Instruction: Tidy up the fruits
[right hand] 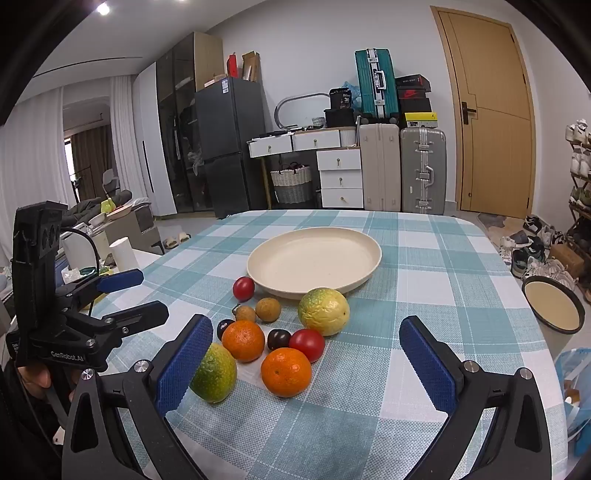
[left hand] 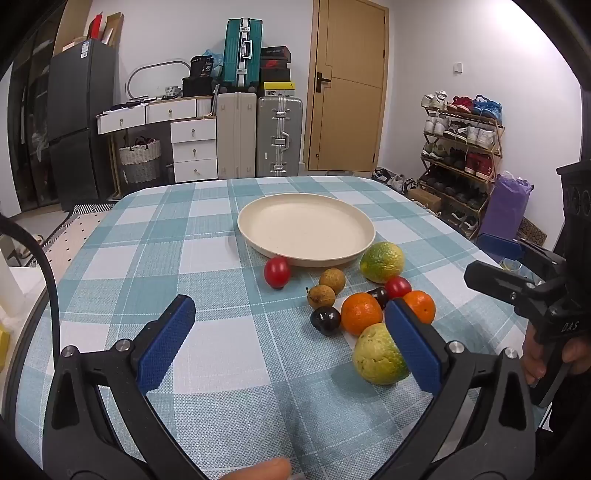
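Fruits (right hand: 284,371) cluster beside the cream plate (right hand: 314,262) on the checked tablecloth (right hand: 443,295), both tools (left hand: 291,343) (right hand: 306,365) spread wide, grasping nothing

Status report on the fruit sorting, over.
Left gripper and right gripper open, empty. Plate bare; all fruit, including near orange, on tablecloth. Nothing blocking.

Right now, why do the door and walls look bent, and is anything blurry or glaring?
Left wrist view: the fisheye lens bows the door, dark corners ring the frame, and the fruit looks sharp. Right wrist view: the same bending shows on the table's edge, a ceiling light glares at the top left, and soft shadows lie under the near orange.
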Demonstrator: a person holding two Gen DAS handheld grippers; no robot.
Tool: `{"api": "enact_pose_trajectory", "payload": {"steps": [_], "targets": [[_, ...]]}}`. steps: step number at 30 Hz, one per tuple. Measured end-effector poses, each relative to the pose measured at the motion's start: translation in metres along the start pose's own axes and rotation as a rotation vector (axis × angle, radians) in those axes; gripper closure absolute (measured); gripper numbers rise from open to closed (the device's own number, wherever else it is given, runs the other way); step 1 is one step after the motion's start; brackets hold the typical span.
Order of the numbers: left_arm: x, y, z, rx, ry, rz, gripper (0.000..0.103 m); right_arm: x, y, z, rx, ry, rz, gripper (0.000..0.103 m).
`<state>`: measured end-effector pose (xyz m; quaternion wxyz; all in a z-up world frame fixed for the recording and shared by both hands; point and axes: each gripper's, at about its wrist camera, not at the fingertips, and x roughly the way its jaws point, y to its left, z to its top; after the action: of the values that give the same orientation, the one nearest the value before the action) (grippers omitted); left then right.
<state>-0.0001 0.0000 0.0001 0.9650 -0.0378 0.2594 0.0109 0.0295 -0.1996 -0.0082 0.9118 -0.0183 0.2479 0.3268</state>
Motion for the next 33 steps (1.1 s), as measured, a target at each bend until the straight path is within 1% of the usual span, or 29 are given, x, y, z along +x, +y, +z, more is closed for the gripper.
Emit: {"api": "enact_pose_trajectory", "payload": {"steps": [32, 33], "targets": [[0.0002, -0.0001, 0.0000, 0.003, 0.003, 0.000, 0.000, 0.0000, -0.0024, 0.0025, 0.009, -0.001, 0.003, 0.000], [0.0004, -0.0001, 0.0001, 0.003, 0.004, 0.001, 0.000, 0.0006, -0.0019, -0.0014, 0.009, 0.000, 0.002, 0.000]]}}
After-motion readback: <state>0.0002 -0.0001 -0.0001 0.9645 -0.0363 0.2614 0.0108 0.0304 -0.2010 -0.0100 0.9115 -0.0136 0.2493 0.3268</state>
